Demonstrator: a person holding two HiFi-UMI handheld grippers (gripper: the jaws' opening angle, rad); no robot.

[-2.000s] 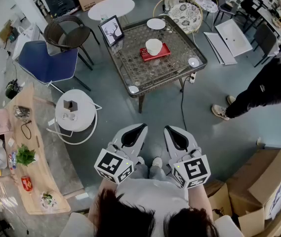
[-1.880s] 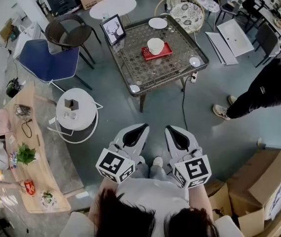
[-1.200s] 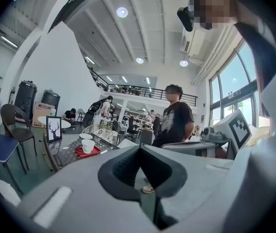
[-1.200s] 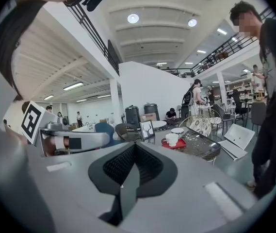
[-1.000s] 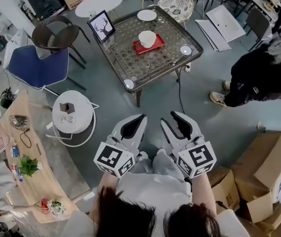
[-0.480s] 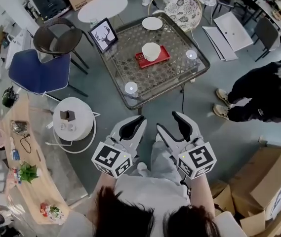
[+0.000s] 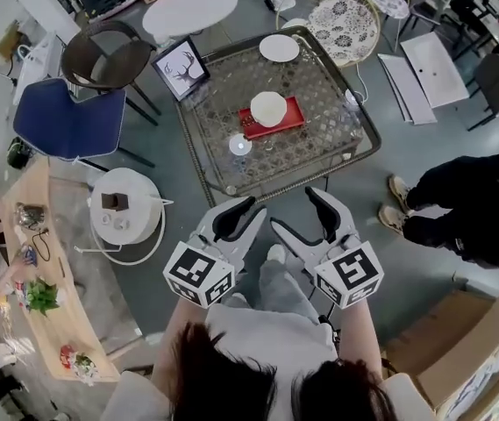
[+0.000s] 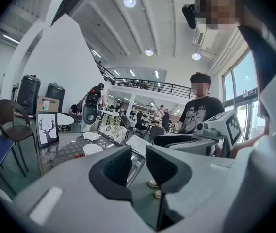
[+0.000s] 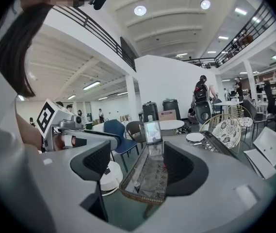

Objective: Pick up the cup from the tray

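Note:
A white cup [image 7: 268, 108] stands on a red tray [image 7: 291, 121] in the middle of a glass-topped wicker table [image 7: 319, 160]. Both grippers hover side by side short of the table's near edge, well away from the cup. My left gripper [image 7: 245, 210] has only a narrow gap between its pads, with nothing in it; the left gripper view shows the cup [image 8: 93, 149] far off past the left gripper [image 8: 138, 163]. My right gripper [image 7: 294, 210] is open, its jaws have just been opening, and nothing is between them. In the right gripper view the right gripper [image 9: 137, 168] frames the table [image 9: 145, 191].
On the table are a framed deer picture [image 7: 181, 61], a white plate [image 7: 280, 47] and a small glass dish [image 7: 240, 144]. A round white side table [image 7: 126, 217] and a blue chair [image 7: 65, 121] stand left. A person in dark clothes [image 7: 473, 213] stands right, near cardboard boxes [image 7: 459, 349].
Both grippers have moved forward toward the table, which now lies much closer below them. The right gripper's jaws have spread wider. The left jaws look the same.

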